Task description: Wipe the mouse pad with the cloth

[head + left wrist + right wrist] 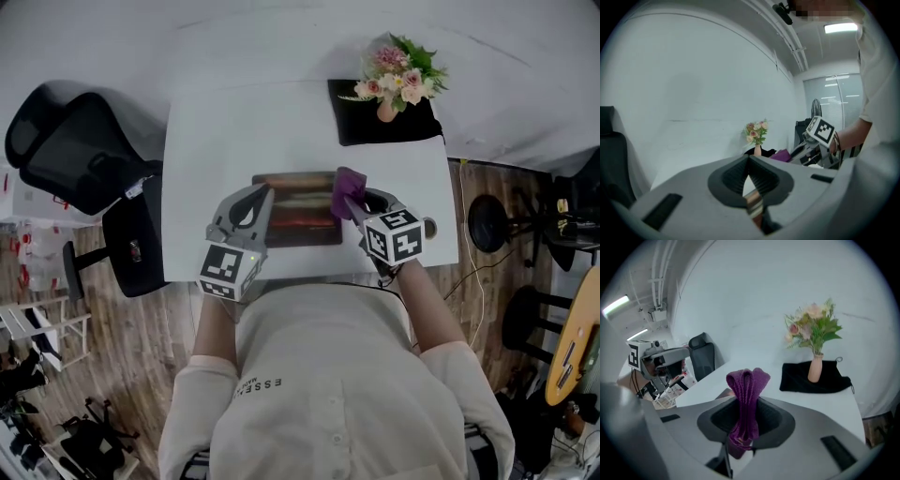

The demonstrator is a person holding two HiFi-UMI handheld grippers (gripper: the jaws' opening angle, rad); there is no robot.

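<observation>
A dark brown-and-red mouse pad (300,221) lies flat near the front middle of the white table (216,141). My left gripper (255,200) sits at the pad's left edge with its jaws closed tip to tip (749,159); a strip of the pad (753,204) shows in the gap below the tips. My right gripper (355,202) is at the pad's right edge, shut on a folded purple cloth (345,187). In the right gripper view the cloth (747,379) stands up out of the jaws (746,412).
A vase of pink flowers (398,80) stands on a black cloth (361,120) at the table's back right. A black office chair (75,159) is left of the table. Black stools (487,221) stand right of it on the wood floor.
</observation>
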